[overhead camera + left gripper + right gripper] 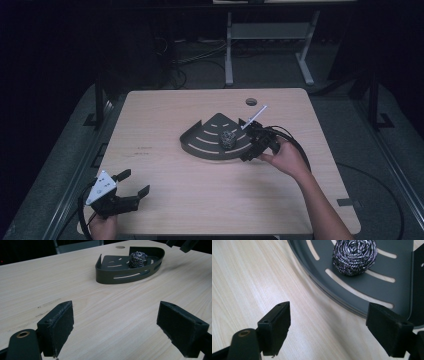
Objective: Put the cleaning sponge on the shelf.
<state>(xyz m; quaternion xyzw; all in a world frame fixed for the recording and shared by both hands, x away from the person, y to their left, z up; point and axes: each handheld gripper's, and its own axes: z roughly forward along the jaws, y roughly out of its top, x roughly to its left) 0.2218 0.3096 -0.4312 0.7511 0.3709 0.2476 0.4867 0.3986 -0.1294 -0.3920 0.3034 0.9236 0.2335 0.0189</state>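
My right claw [248, 142] hangs at the curved edge of the tray [200, 146], jaws spread wide and holding nothing. In the right gripper view the rim [329, 298] runs across just ahead of my pads, one pad [277, 327] over bare table [249, 277] and the other [388, 328] reaching over the tray's end, where its straight wall rises. The scourer [355, 257] lies ahead of the gap and a little toward that far pad, on the tray floor between two slots, apart from my jaws. I judge I am placed this way either to go in over the low curved rim for the scourer or to take the rim itself; the frames do not settle which.

My left claw [131, 186] rests low at the near left corner of the table, also released, jaws wide with only wood between them. From the left gripper view the tray [130, 277] sits well ahead and to the right, the scourer [138, 259] on its floor near the back wall. I take it this claw is parked out of the way so the right one has room.

Counted: one tray, quarter-round with a raised wall and several curved slots; one steel scourer, a coiled ball; two claws, four pads in all, none touching anything. One round hole [251, 102] lies in the table beyond the tray.
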